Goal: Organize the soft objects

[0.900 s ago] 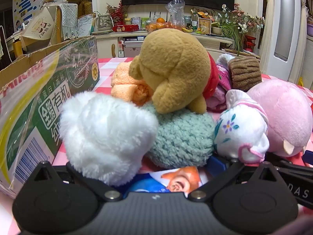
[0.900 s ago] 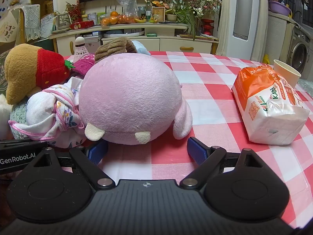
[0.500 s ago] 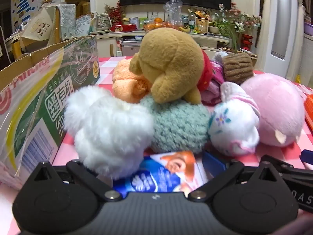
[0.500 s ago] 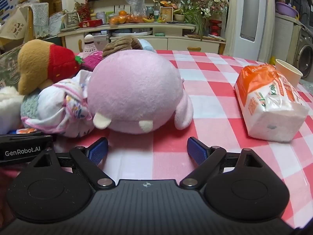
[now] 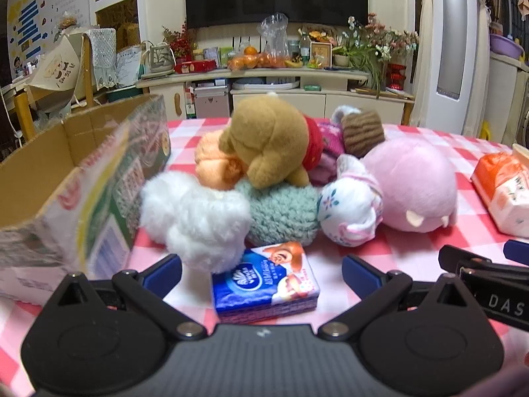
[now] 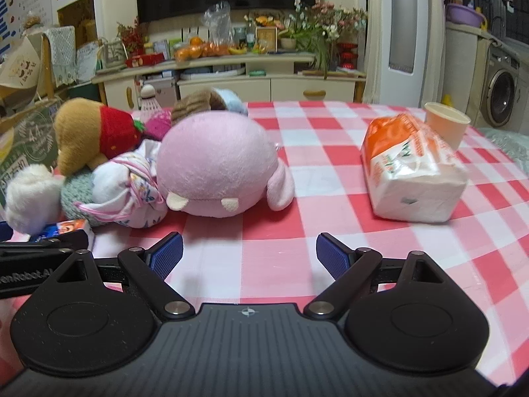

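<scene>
A heap of soft things lies on the checked table: a white fluffy ball [image 5: 195, 218], a teal knit ball [image 5: 281, 215], a brown plush with a red strawberry back [image 5: 267, 145], an orange cloth roll [image 5: 215, 162], a white floral pouch [image 5: 350, 211], a brown knit piece [image 5: 362, 129] and a pink round plush [image 5: 413, 188], which also shows in the right wrist view [image 6: 215, 165]. My left gripper [image 5: 261, 273] is open, low, just short of the white ball, with a blue tissue pack [image 5: 264, 284] between its fingers. My right gripper [image 6: 248, 254] is open and empty, in front of the pink plush.
An open cardboard box [image 5: 76, 182] stands at the left of the heap. An orange-and-white tissue bag [image 6: 410, 168] and a paper cup [image 6: 446, 125] sit at the right. The red-and-white table [image 6: 330, 152] stretches back toward a cluttered cabinet.
Both grippers have pulled back from the heap and risen a little, so the toys look smaller and the whole blue tissue pack shows. Both stay open. The toys have not moved.
</scene>
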A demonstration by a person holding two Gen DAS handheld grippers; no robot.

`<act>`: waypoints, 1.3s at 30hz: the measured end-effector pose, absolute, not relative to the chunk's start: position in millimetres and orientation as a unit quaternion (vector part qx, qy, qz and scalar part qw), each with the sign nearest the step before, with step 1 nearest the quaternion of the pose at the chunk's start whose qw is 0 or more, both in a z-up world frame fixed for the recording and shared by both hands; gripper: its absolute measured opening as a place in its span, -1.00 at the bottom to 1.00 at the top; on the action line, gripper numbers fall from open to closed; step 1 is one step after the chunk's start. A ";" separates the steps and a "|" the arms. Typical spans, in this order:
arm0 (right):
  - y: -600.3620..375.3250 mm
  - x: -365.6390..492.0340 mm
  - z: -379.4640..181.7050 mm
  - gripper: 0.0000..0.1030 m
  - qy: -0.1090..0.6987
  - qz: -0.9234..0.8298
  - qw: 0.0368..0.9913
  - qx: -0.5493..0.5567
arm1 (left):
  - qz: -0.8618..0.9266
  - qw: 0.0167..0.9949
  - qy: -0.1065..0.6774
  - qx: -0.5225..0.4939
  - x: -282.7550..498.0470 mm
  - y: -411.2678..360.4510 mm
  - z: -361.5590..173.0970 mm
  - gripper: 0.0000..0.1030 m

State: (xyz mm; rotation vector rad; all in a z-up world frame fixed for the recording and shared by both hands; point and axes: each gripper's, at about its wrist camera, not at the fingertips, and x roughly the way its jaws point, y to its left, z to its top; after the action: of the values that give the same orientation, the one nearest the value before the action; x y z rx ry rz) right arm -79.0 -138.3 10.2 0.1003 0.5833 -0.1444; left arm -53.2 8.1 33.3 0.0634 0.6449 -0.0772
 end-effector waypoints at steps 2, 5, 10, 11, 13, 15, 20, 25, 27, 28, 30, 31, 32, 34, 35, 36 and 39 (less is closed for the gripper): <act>-135.1 -83.9 13.1 1.00 0.282 -0.071 0.956 0.051 | -0.038 0.949 0.312 0.031 -60.0 12.7 39.6 0.99; -129.6 -92.6 15.5 1.00 0.270 -0.062 0.959 0.050 | -0.041 0.952 0.302 0.031 -70.1 19.5 50.0 0.99; -118.8 -103.2 24.7 1.00 0.252 -0.049 0.966 0.044 | -0.036 0.956 0.289 0.022 -89.5 32.8 69.1 0.99; -115.0 -106.3 26.4 1.00 0.247 -0.047 0.967 0.039 | -0.034 0.957 0.288 0.020 -91.8 36.4 72.1 0.99; -116.3 -107.6 29.5 1.00 0.239 -0.044 0.969 0.035 | -0.029 0.959 0.282 0.020 -97.6 45.0 78.5 0.99; -112.5 -113.7 32.7 1.00 0.231 -0.036 0.972 0.032 | -0.025 0.961 0.275 0.018 -105.7 53.9 85.3 0.99; -98.5 -121.5 46.4 1.00 0.210 -0.015 0.977 0.017 | -0.005 0.965 0.262 0.016 -118.4 78.5 98.3 0.99; -86.8 -127.2 57.5 1.00 0.195 0.015 0.981 0.002 | 0.022 0.968 0.250 0.024 -128.9 103.6 108.2 0.99; -79.6 -130.6 59.1 1.00 0.191 0.027 0.981 -0.004 | 0.037 0.970 0.240 0.024 -135.0 114.0 112.2 0.99; -77.3 -129.7 61.0 1.00 0.189 0.033 0.981 -0.007 | 0.044 0.970 0.237 0.024 -136.4 119.4 113.9 0.99; -70.9 -134.3 62.8 1.00 0.183 0.042 0.982 -0.012 | 0.056 0.971 0.232 0.025 -138.5 130.7 117.5 0.99; -68.0 -136.3 63.7 1.00 0.181 0.047 0.982 -0.015 | 0.061 0.971 0.229 0.026 -139.6 134.5 118.6 0.99; -65.2 -138.3 64.6 1.00 0.178 0.051 0.983 -0.018 | 0.065 0.972 0.226 0.028 -140.6 138.4 120.1 0.99; -61.2 -142.7 66.1 1.00 0.173 0.058 0.983 -0.023 | 0.073 0.972 0.222 0.034 -143.6 142.5 121.2 0.99; -59.0 -144.5 66.9 1.00 0.171 0.061 0.983 -0.025 | 0.076 0.972 0.220 0.037 -144.8 144.2 122.1 0.99; -56.6 -146.0 67.6 1.00 0.170 0.064 0.983 -0.027 | 0.078 0.972 0.218 0.039 -146.7 146.7 123.5 0.99; -48.2 -147.0 70.3 1.00 0.167 0.074 0.983 -0.033 | 0.077 0.974 0.212 0.035 -149.4 152.0 127.3 0.99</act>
State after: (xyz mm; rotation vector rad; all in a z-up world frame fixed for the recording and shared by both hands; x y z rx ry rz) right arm -147.0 -48.2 70.3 -0.0660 0.3361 0.1496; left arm -149.4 152.0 127.3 0.0701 0.4279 0.1547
